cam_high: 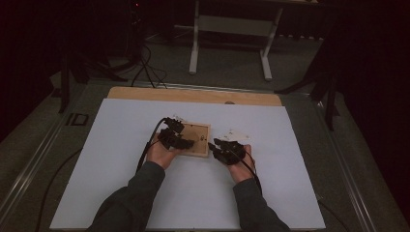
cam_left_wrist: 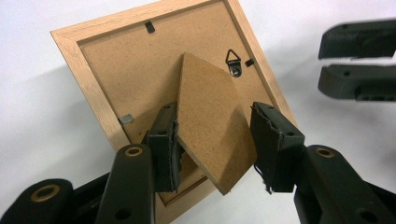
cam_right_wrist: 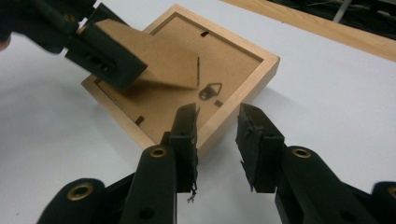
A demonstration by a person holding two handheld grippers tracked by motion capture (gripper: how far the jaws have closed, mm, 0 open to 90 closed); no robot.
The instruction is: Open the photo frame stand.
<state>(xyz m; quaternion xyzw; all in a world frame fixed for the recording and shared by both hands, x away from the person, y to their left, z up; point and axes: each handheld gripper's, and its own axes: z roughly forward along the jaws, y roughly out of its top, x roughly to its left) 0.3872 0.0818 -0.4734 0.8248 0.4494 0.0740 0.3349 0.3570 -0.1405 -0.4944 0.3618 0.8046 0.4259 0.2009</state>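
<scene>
On the table, under its pale sheet, a wooden picture frame lies face down near the middle, its brown backing board up; the frame sits between the person's two hands, the left hand against its near-left edge and the right hand just off its right edge; from the backing an easel stand, a flat fibreboard flap, is lifted at a tilt above the board, hinged along one side; the left gripper straddles that stand, its jaws spread to either side of it, the left pad touching the flap's edge while the right pad stands a little apart, so no firm pinch can be told; the right gripper hovers at the frame's rim, its jaws parted with nothing between them, one pad over the wooden edge and the other over bare sheet; smaller still, a triangular metal hanger is fixed to the backing near the stand's far tip; small black turn clips hold the backing along the rim.
</scene>
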